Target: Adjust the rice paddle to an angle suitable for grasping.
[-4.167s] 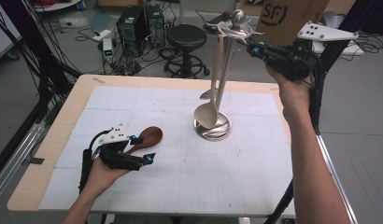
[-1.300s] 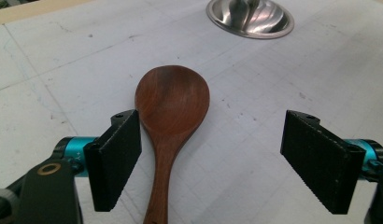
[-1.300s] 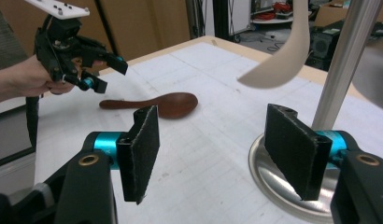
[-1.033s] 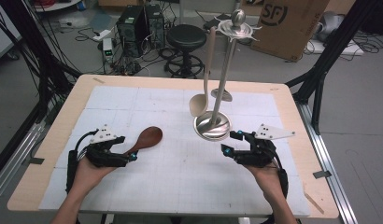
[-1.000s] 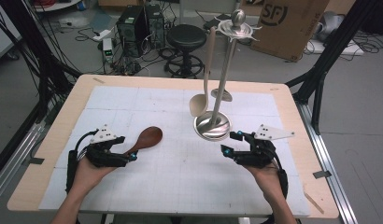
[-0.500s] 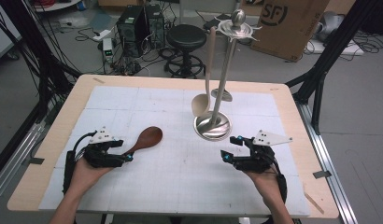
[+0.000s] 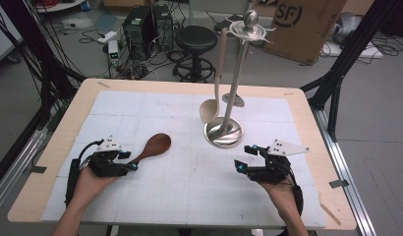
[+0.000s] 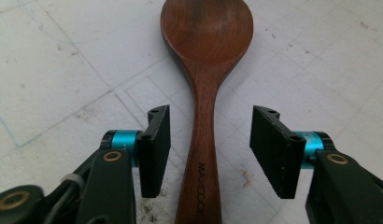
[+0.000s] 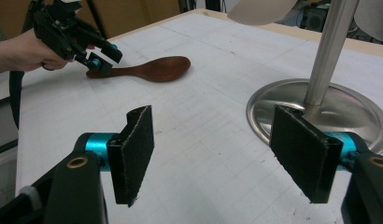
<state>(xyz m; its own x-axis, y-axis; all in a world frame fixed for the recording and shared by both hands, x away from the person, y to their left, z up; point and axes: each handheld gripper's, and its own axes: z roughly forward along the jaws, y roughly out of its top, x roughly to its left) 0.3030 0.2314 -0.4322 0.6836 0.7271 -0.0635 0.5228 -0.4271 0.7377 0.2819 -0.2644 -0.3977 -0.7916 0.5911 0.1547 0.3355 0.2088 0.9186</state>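
**Right hand back on the table, left gripper lined up on the wooden spoon**

Change: about four seconds back the right gripper (image 7: 244,158) was up at the top of the utensil stand (image 7: 232,98), hanging the beige ladle (image 7: 213,93). Now it is down on the white mat (image 7: 189,187), just in front of the stand's round base, jaws wide apart and holding nothing. The ladle hangs from the top ring on its own, bowl just above the base. Over the last second the right hand slides a little nearer the person; the left barely moves.

Meaning, as a guess: ladle is done, next item is the wooden spoon (image 7: 151,147), and the left side takes it.

Left gripper (image 8: 210,149): jaws apart, one on each side of the spoon handle, gaps both sides, no contact yet. Pads (image 8: 273,151) sit level with the middle of the handle, near the printed brand lettering.

Spoon: dark reddish-brown wood, oval shallow bowl, smooth, slightly worn finish. Lies flat on the mat, bowl pointing away from the left hand (image 7: 91,182) and toward the stand, handle end under the gripper. Well apart from the stand base.

Right gripper view also shows the spoon (image 9: 147,69) beyond its own open jaws.
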